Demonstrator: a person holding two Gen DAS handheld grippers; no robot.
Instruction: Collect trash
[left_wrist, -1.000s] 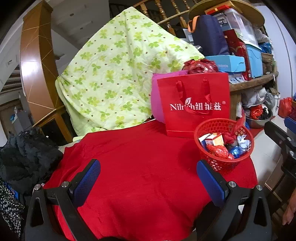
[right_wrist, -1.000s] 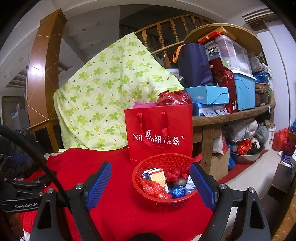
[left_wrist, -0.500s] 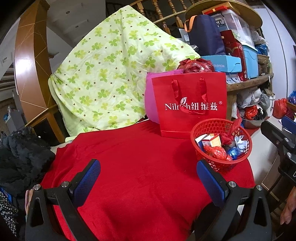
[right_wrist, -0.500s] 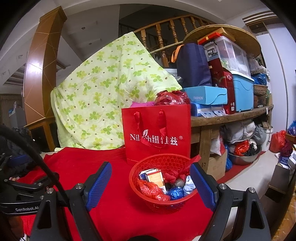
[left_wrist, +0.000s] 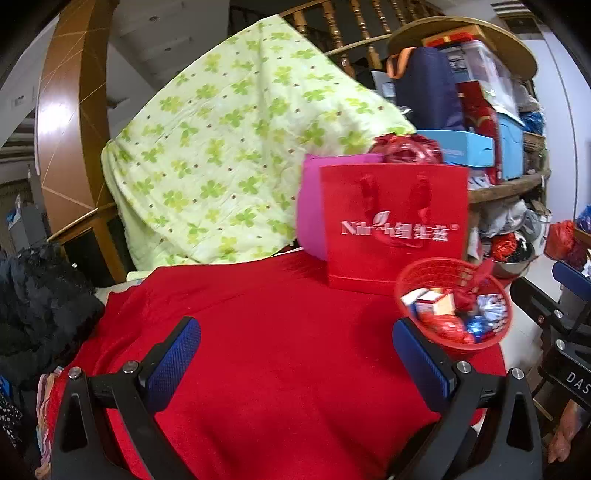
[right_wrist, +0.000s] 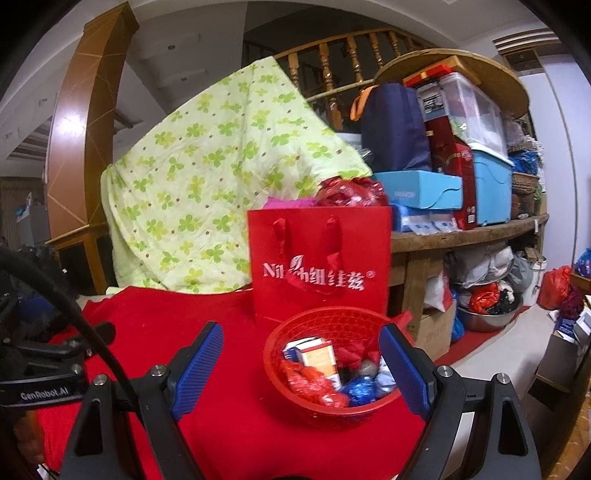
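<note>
The right gripper (right_wrist: 301, 369) hangs above the surface (right_wrist: 221, 424), which is draped in red cloth, its blue-padded fingers (right_wrist: 199, 369) spread wide with nothing clamped. Beyond them a red mesh basket (right_wrist: 332, 410) sits on the cloth, holding crumpled red and blue wrappers (right_wrist: 314, 384) and a small carton (right_wrist: 317, 356). Just behind the basket a red gift bag (right_wrist: 321, 266) stands upright. A clover-print quilt (right_wrist: 207, 184) hangs behind. The left gripper (right_wrist: 48, 369) shows at the left edge.

Red cloth (left_wrist: 280, 332) seemingly clear; basket (right_wrist: 332, 410), bag (right_wrist: 321, 266) obstruct.
</note>
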